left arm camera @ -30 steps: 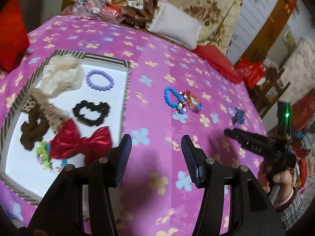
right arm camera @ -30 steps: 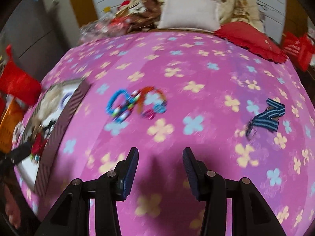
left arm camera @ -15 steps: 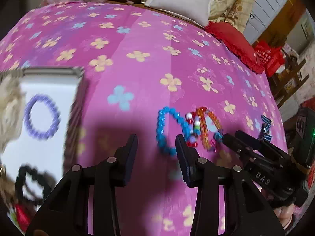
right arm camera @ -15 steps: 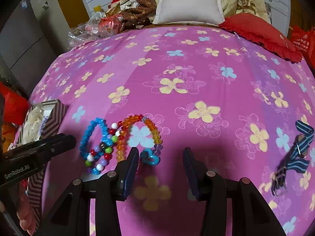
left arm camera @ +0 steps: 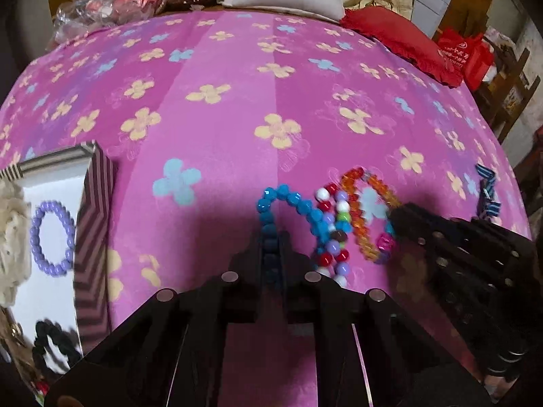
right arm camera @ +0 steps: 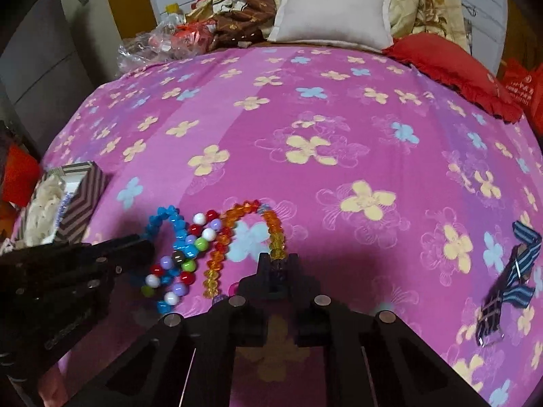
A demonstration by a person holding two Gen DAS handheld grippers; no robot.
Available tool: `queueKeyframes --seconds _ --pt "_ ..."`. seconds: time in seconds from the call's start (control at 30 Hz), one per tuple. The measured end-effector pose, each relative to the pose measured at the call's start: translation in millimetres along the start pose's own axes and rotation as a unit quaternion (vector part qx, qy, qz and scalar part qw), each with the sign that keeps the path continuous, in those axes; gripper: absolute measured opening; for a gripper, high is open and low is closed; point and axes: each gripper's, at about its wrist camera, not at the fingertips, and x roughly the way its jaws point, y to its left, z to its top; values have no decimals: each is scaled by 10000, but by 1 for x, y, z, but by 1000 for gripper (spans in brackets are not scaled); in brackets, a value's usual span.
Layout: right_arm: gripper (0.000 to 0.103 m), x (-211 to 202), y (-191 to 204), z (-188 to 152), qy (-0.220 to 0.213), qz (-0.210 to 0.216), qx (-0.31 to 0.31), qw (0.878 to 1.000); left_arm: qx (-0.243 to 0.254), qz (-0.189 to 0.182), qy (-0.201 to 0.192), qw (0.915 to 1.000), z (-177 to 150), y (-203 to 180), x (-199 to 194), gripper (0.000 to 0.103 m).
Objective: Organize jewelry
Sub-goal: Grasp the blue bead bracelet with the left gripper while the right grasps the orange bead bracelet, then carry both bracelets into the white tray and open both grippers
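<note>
So both grippers down on bed: left gripper jaws pinching blue bracelet, right gripper jaws pinching orange bracelet. Beads light, slick, floppy on string, tangled with mixed-bead bracelet, so lift slow. Box off left.

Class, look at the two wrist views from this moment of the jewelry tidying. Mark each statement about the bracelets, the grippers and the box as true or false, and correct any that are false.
1. The left gripper is shut on the blue bracelet. True.
2. The right gripper is wide open above bare cloth. False: it is shut on the orange bracelet.
3. A purple bracelet lies inside the striped box. True.
4. The multicolour bracelet lies inside the box. False: it lies on the pink bedspread, between the blue and orange ones.
5. A striped blue hair clip lies on the bedspread. True.
</note>
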Motion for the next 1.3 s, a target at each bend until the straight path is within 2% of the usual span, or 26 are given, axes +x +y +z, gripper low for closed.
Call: queueKeyframes --seconds 0.27,0.4,0.53,0.6,0.67,0.87,1.03,1.13,1.3 --pt "8 -54 10 3 -388 85 -81 9992 -334 -539 -666 9958 -17 20 -84 7" --pt "8 -83 25 4 -569 169 -178 9981 -429 -679 -963 9921 -30 39 -126 7" --pt "9 -101 45 4 -651 259 -304 9971 -570 -566 -1248 9889 -43 65 -158 7" --pt "8 -106 58 5 -665 329 -377 9965 -683 -341 -1413 9870 -46 84 -169 7" --pt "9 -110 73 5 -660 405 -509 9957 -863 -157 -1494 9849 -49 106 -173 7" --pt "8 -112 123 8 -609 549 -957 9920 -1368 -42 -1453 9799 -52 161 -165 7" --pt "9 -107 163 10 -513 641 -1257 9887 -1653 -244 -1286 9775 -54 195 -152 7" --pt "8 -106 187 11 -494 700 -1403 9864 -1829 -212 -1105 9767 -56 213 -146 7" --pt "8 -99 224 13 -399 863 -1533 9836 -1929 -334 -1056 9749 -64 232 -145 7"
